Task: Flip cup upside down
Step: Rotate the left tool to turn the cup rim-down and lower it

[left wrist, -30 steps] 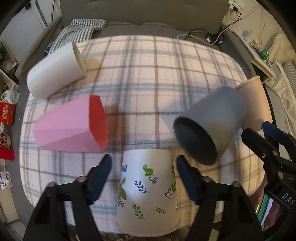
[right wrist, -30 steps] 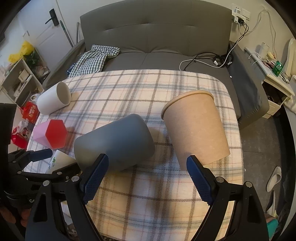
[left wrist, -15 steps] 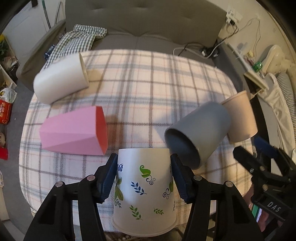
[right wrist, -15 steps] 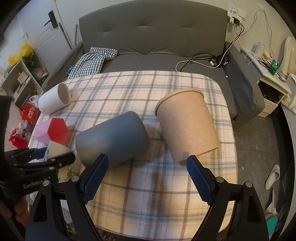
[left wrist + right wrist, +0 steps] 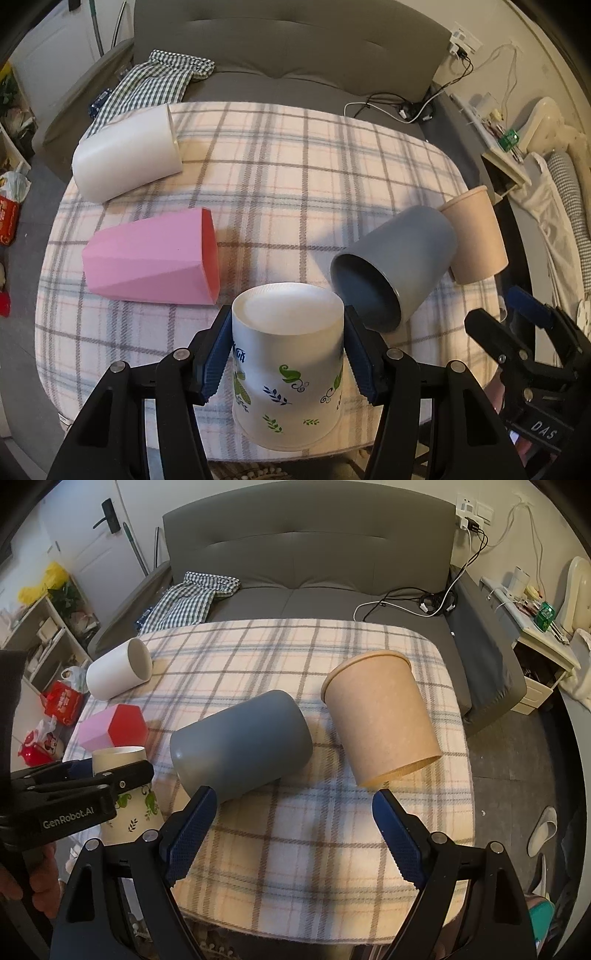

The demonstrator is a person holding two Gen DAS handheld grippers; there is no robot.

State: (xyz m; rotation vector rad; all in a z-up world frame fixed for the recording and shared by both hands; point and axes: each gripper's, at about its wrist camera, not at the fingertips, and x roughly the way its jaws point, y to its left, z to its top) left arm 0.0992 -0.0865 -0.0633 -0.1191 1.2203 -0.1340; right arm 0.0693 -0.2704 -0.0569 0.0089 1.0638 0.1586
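My left tongs [image 5: 286, 354] are clamped on the leaf-print paper cup [image 5: 288, 373], 1 blue pad pressed to each side of it. The cup sits base up, mouth down, at the near edge of the table [image 5: 295, 177]; I cannot tell whether its rim touches the plaid cloth. My right tongs [image 5: 291, 834] are spread wide with nothing between them, hovering over the near part of the table.

Just right of the left tongs lies the grey cup [image 5: 399, 266] on its side, mouth toward me, almost touching the paper cup. Beyond it, and ahead of the right tongs, lies the tan paper cup [image 5: 380, 716], also on its side. Left of the left tongs lies the pink faceted cup [image 5: 147, 258], and farther out the white cup [image 5: 125, 162], both tipped over.
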